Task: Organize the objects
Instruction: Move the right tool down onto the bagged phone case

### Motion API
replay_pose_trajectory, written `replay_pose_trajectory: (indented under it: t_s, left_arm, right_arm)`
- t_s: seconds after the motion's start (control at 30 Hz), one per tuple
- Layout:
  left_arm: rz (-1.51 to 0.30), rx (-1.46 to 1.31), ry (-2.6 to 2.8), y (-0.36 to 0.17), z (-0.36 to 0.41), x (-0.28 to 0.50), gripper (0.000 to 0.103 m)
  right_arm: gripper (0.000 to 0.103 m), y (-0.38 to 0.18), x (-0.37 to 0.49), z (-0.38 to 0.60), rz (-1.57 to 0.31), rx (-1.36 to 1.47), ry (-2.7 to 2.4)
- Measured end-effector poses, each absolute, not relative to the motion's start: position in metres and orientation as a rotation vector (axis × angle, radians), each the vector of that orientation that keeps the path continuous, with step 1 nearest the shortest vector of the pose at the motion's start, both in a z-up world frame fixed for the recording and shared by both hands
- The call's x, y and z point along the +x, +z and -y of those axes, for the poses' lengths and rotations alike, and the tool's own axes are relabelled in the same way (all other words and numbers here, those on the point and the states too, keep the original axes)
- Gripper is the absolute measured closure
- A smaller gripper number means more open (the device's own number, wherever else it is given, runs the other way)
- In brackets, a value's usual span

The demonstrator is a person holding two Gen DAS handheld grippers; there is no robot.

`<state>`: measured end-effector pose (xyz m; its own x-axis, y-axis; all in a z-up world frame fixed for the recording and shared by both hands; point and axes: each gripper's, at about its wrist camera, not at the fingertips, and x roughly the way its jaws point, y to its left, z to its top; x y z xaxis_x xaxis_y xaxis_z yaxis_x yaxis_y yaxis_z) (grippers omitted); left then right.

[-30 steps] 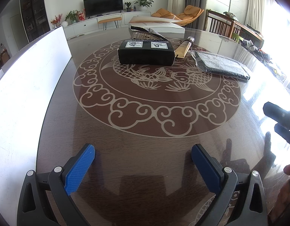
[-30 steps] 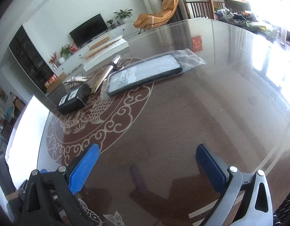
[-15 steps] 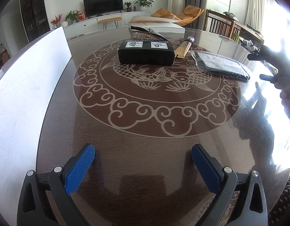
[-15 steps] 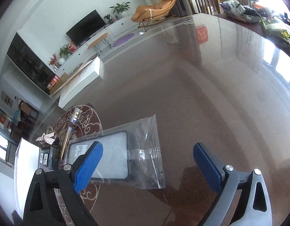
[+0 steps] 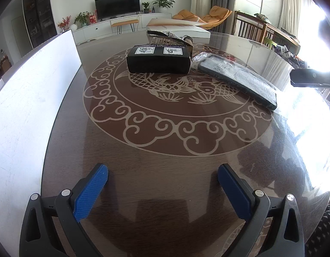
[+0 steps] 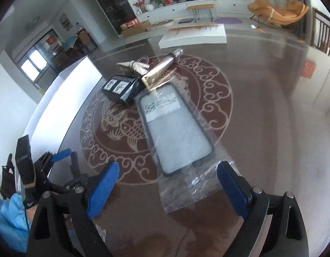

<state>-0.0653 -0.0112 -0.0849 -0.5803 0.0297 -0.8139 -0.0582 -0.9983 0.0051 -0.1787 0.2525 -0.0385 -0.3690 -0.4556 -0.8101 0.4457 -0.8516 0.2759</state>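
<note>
A phone case in a clear plastic bag [image 6: 175,135] lies on the round table [image 6: 261,128]; it also shows in the left wrist view [image 5: 237,81]. My right gripper [image 6: 168,190] is open, its jaws either side of the bag's near end, not closed on it. A black box [image 5: 158,61] with two white labels sits mid-table, also in the right wrist view [image 6: 122,87]. Behind it lie a sparkly hair clip [image 5: 165,36] and a gold tube [image 6: 162,69]. My left gripper [image 5: 162,190] is open and empty over the near table.
A long white box [image 5: 25,111] stands along the table's left edge, also in the right wrist view [image 6: 64,98]. A second white box [image 6: 194,34] lies at the far side. My left gripper also shows at the lower left of the right wrist view [image 6: 60,160].
My right gripper has swung round and come down over the near end of the bagged phone case. The bagged case has shifted closer to the black box. The left gripper has not moved.
</note>
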Motion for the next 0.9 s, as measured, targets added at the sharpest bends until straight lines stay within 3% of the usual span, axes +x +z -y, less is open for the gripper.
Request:
replay_pose_trajectory:
  t_s: [0.1, 0.23, 0.43, 0.53, 0.6, 0.67, 0.9]
  left_arm:
    - [-0.048, -1.415, 2.749, -0.085, 0.011, -0.065, 0.0]
    - [-0.048, -1.415, 2.749, -0.085, 0.011, -0.065, 0.0]
    - [-0.048, -1.415, 2.749, -0.085, 0.011, -0.066, 0.0]
    - [-0.048, -1.415, 2.749, -0.085, 0.011, -0.066, 0.0]
    - [-0.048, -1.415, 2.749, -0.085, 0.012, -0.066, 0.0]
    - [-0.048, -1.415, 2.749, -0.085, 0.011, -0.066, 0.0]
    - [-0.048, -1.415, 2.749, -0.085, 0.011, -0.066, 0.0]
  right_arm:
    - [0.007, -0.034, -0.212, -0.236, -0.085, 1.34, -2.359]
    - [0.007, -0.064, -0.254, -0.214, -0.051, 1.469, -2.318]
    - [0.002, -0.085, -0.241, -0.198, -0.068, 1.492, -2.252]
    - [0.001, -0.091, -0.216, -0.187, -0.213, 1.459, -2.267]
    - [0.007, -0.096, -0.198, -0.181, -0.337, 1.43, -2.342]
    - [0.023, -0.093, -0.185, -0.186, -0.274, 1.401, -2.432]
    - [0.021, -0.094, -0.125, -0.222, -0.033, 1.404, -2.808]
